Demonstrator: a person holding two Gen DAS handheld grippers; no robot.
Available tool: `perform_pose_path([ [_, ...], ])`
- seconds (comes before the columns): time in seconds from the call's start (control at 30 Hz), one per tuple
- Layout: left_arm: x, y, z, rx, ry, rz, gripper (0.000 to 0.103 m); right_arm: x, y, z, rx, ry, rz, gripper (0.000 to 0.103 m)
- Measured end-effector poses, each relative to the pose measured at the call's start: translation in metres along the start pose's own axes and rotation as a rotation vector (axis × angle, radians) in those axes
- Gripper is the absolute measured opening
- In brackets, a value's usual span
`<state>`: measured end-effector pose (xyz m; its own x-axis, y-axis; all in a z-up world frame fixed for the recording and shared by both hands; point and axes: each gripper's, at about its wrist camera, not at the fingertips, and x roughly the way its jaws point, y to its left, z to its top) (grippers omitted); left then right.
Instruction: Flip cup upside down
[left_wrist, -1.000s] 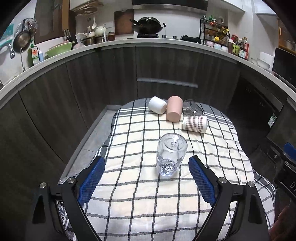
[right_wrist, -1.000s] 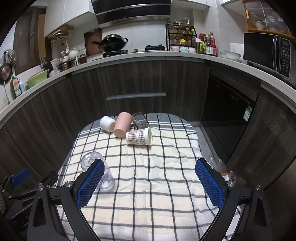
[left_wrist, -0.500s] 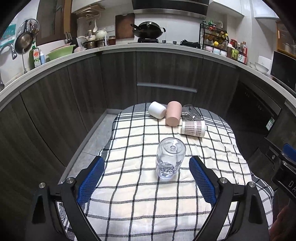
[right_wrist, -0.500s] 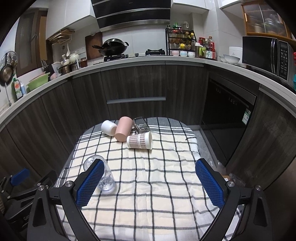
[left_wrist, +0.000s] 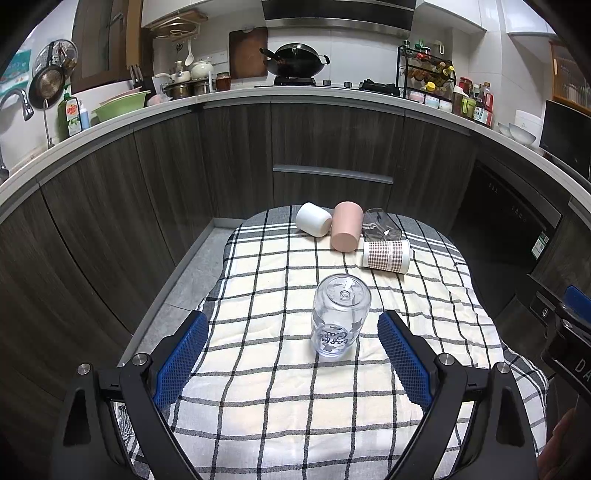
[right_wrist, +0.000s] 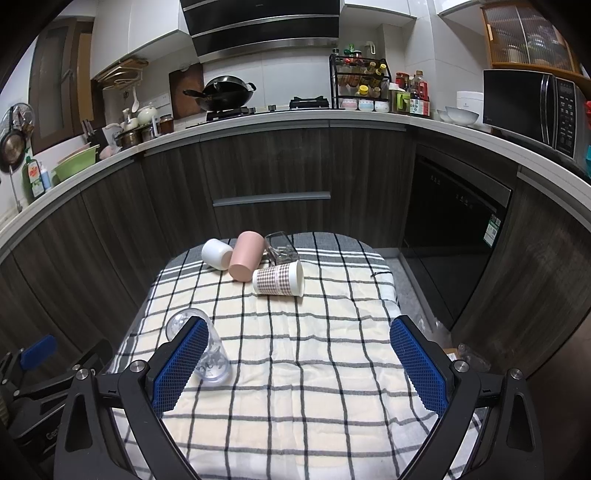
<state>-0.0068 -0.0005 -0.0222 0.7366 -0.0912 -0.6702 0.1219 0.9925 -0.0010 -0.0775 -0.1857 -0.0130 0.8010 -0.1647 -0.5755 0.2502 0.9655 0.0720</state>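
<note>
Clear cup (left_wrist: 340, 315) stands inverted on checked cloth (left_wrist: 295, 398) before kitchen cabinets (left_wrist: 332, 155).

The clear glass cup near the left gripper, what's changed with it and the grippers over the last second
Little changed. The left gripper has drawn back slightly from the clear glass cup, and the right gripper has pulled back slightly too. Nothing was taken hold of or let go; both grippers stay open. The cup stays upside down on the checked cloth, and the white cup, pink cup and patterned cup lie as before.
</note>
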Motion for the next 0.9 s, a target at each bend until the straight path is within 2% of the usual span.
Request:
perform_pose_path([
  [0.7,-0.0026,-0.0008,0.0013,0.012,-0.013,0.000,0.094,0.0015,0.0005,-0.0007,0.002,0.000,-0.002,0.099],
  [0.9,-0.0057,-0.0024,0.0026,0.026,-0.031,0.002,0.098,0.0018,0.0011,-0.0007,-0.001,-0.002,-0.001,0.099],
])
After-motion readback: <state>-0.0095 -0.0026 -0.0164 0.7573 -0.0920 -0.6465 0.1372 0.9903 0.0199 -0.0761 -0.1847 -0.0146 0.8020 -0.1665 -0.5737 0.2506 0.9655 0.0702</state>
